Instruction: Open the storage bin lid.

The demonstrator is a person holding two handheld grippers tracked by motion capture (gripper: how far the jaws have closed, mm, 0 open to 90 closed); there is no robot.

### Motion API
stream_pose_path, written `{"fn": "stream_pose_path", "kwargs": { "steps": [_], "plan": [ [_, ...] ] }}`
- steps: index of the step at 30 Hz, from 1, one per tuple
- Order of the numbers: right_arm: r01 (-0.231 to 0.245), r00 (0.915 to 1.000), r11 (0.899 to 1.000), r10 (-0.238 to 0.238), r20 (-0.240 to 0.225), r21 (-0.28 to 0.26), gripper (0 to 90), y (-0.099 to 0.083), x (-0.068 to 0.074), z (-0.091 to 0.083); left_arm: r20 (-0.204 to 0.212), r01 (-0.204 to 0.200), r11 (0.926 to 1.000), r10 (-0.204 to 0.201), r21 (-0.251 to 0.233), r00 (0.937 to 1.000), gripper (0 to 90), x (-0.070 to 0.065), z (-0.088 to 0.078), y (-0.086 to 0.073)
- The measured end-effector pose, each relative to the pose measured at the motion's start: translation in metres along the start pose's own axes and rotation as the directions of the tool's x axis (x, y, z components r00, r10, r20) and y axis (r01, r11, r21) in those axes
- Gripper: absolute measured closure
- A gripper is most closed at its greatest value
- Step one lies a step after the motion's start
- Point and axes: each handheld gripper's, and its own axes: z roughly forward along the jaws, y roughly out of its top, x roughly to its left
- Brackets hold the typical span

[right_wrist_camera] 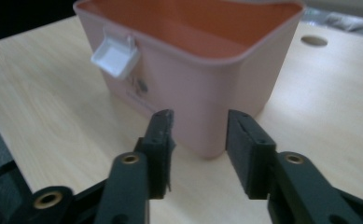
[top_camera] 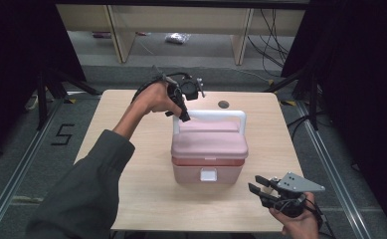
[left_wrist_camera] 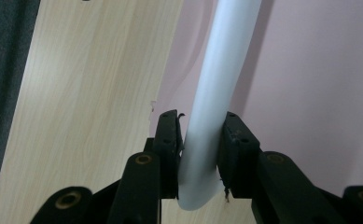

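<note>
A pink plastic box [top_camera: 186, 172] stands in the middle of the wooden table [top_camera: 131, 164]. Its pink lid [top_camera: 208, 142] carries a white bail handle [top_camera: 216, 114], which stands upright. My left gripper [top_camera: 185, 118] is shut on the handle's left bend; in the left gripper view the pads [left_wrist_camera: 170, 140] press on the white handle [left_wrist_camera: 216, 70]. A dark gap shows between lid and box. The right gripper view looks into the box [right_wrist_camera: 207, 93] past its rim, and the white latch [right_wrist_camera: 116, 56] sticks out from the front. My right gripper [right_wrist_camera: 200, 121] is open near the box's front right corner [top_camera: 256, 189], holding nothing.
A round cable hole [top_camera: 223, 104] sits in the table behind the box. Dark tripod legs [top_camera: 47, 92] flank the table on both sides. Wooden furniture legs [top_camera: 119, 35] and cables [top_camera: 275, 50] lie on the floor beyond. Bare tabletop surrounds the box.
</note>
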Motion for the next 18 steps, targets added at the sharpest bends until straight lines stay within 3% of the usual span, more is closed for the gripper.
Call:
{"fn": "stream_pose_path", "kwargs": {
  "steps": [1, 3, 7, 8, 11, 14, 16, 18],
  "plan": [
    [0.000, 1.0000, 1.000, 0.000, 0.000, 0.000, 65.6, 0.000, 0.000, 0.000, 0.000, 0.000, 1.0000, 0.000, 0.000, 1.0000, 70.4, 0.000, 0.000, 0.000],
    [-0.016, 0.9996, 1.000, 0.015, -0.024, -0.022, 74.0, 0.008, -0.003, 0.004, 0.011, 0.013, 0.9999, -0.013, 0.002, 0.9999, 70.4, 0.002, -0.001, 0.000],
    [0.008, 0.9990, 0.999, -0.010, -0.043, -0.048, 80.7, 0.019, -0.006, 0.014, 0.011, 0.011, 0.9999, -0.011, 0.007, 0.9999, 70.7, 0.002, -0.002, 0.001],
    [-0.018, 0.9981, 0.999, 0.015, -0.060, -0.039, 82.1, 0.022, -0.006, 0.015, 0.012, 0.013, 0.9999, -0.013, 0.005, 0.9998, 70.7, 0.002, -0.002, 0.001],
    [-0.020, 0.9972, 0.998, 0.016, -0.072, -0.062, 85.9, 0.028, -0.014, 0.024, 0.014, 0.007, 0.9999, -0.007, 0.008, 0.9999, 70.8, 0.002, -0.003, 0.002],
    [-0.058, 0.9950, 0.996, 0.053, -0.085, -0.066, 86.9, 0.031, -0.021, 0.034, 0.019, 0.006, 1.0000, -0.006, 0.001, 0.9998, 71.1, 0.002, -0.004, 0.001],
    [-0.050, 0.9959, 0.996, 0.044, -0.079, -0.079, 87.1, 0.033, -0.026, 0.039, 0.024, 0.007, 0.9999, -0.007, -0.007, 0.9997, 71.2, 0.003, -0.003, -0.001],
    [-0.073, 0.9938, 0.994, 0.066, -0.089, -0.084, 87.1, 0.035, -0.028, 0.043, 0.028, 0.003, 1.0000, -0.003, -0.008, 0.9996, 71.4, 0.003, -0.005, -0.001]
  ]
}}
